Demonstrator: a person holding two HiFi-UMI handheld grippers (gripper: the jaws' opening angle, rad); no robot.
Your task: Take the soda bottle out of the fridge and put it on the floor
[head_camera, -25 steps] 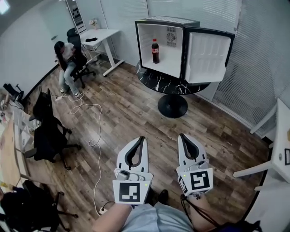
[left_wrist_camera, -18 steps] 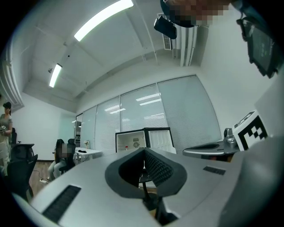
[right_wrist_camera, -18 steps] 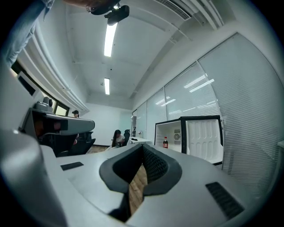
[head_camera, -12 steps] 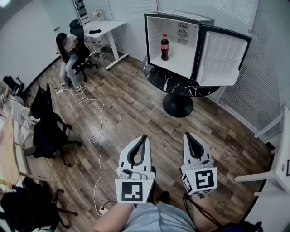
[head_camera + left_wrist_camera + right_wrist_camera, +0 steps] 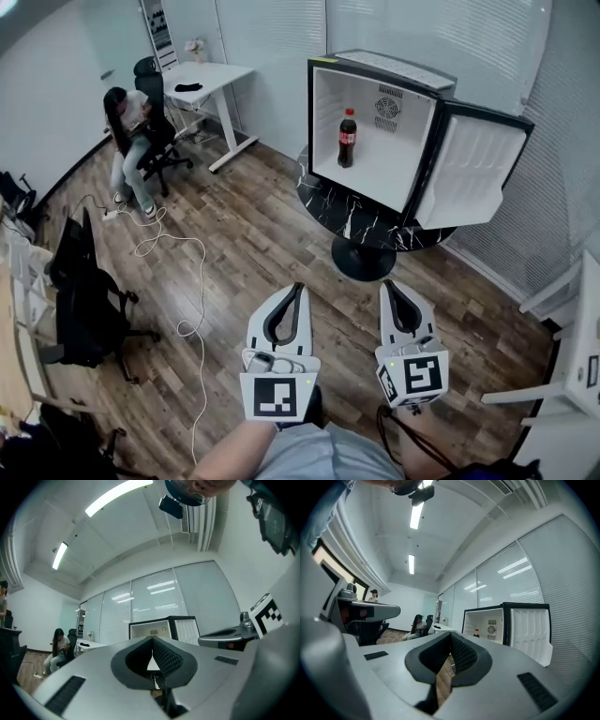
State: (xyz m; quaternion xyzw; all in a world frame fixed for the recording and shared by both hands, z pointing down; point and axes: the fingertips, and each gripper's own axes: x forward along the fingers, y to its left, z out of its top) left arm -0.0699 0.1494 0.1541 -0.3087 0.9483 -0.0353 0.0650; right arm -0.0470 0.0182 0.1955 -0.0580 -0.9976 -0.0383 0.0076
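Red-labelled bottle (image 5: pixel 347 138) stands upright in the open fridge (image 5: pixel 394 67), well ahead of both grippers, between their lines. Jaws of the left gripper (image 5: pixel 294 286) and right gripper (image 5: pixel 389 283) are closed, empty; the right looks marginally nearer.

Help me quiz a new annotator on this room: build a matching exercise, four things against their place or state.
Things:
1. soda bottle
2. fridge door
3. white cable
4. seated person

Places or states:
A. swung wide open
B. lying on the wooden floor
C. standing upright inside the fridge
D. beside the white desk

Pairs: 1-C, 2-A, 3-B, 4-D
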